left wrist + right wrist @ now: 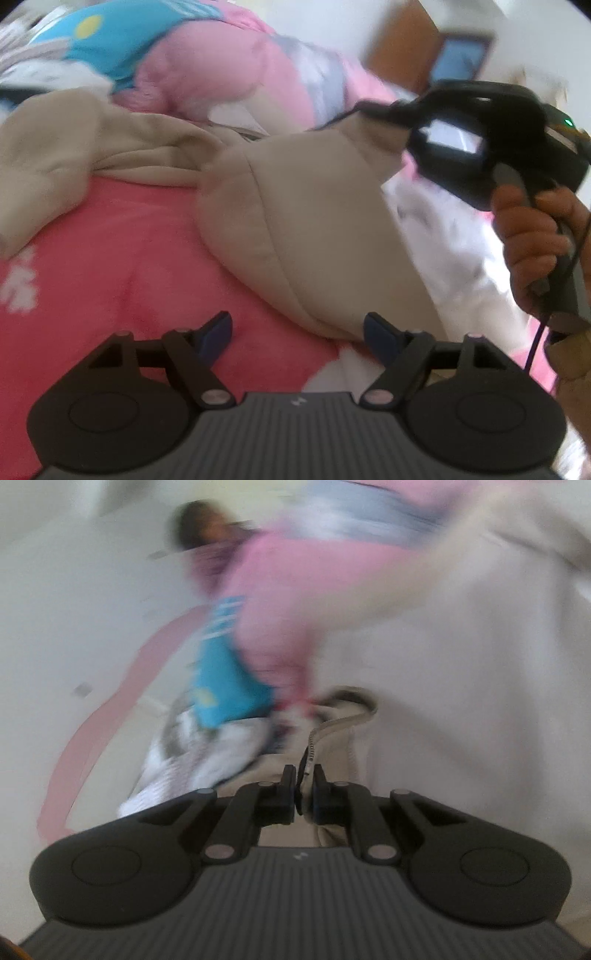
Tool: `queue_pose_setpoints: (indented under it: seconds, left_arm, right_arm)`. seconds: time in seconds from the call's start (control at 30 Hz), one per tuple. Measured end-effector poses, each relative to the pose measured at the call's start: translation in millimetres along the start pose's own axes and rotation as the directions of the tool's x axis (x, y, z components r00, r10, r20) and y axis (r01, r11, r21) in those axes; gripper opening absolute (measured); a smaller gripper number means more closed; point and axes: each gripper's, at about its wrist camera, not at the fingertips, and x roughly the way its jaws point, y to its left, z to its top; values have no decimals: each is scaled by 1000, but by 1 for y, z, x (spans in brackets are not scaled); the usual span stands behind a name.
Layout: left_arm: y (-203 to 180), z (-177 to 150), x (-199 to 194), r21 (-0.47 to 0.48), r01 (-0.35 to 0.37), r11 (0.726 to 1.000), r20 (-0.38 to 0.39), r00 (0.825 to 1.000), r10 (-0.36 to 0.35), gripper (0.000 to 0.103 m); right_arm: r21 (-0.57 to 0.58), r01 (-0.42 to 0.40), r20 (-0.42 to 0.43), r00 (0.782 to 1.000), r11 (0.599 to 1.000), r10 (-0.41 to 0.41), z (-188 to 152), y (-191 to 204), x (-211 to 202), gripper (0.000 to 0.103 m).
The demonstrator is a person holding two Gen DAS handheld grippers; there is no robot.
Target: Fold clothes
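Gripping the hoodie's (317, 236) zipper edge, the right tongs (304, 794) held it raised; the left tongs (297, 332) gaped empty, just below its hem.

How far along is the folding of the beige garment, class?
Done: nothing looks folded yet; the beige garment lies rumpled on the pink blanket. In hand: the right gripper is shut on its zipper edge, lifting it. Left: the left gripper is open, gripping nothing; all folds remain.
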Motion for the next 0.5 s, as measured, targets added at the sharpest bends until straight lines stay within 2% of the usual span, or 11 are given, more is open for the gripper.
queue_pose_setpoints:
  seconds: [0.13, 0.3, 0.4, 0.47, 0.5]
  left_arm:
    - [23, 3, -29, -104, -18, 994, 97, 995, 28, 79]
    - [42, -3, -56, -171, -59, 983, 118, 990, 80, 80]
    - [50, -9, -69, -195, -75, 978, 116, 988, 99, 82]
    - [55, -13, -76, -216, -82, 973, 124, 986, 111, 85]
    - [58, -14, -80, -228, -81, 970, 132, 985, 113, 86]
  right_arm:
    - [-179, -101, -56, 994, 979, 93, 5, 66, 19, 7]
    - [-274, -187, -206, 969, 943, 133, -11, 125, 76, 9]
    - [-321, -155, -309, 950, 934, 51, -39, 144, 112, 12]
    - [-361, -128, -393, 919, 924, -26, -59, 152, 133, 19]
    - [-366, -136, -428, 903, 921, -37, -66, 154, 137, 26]
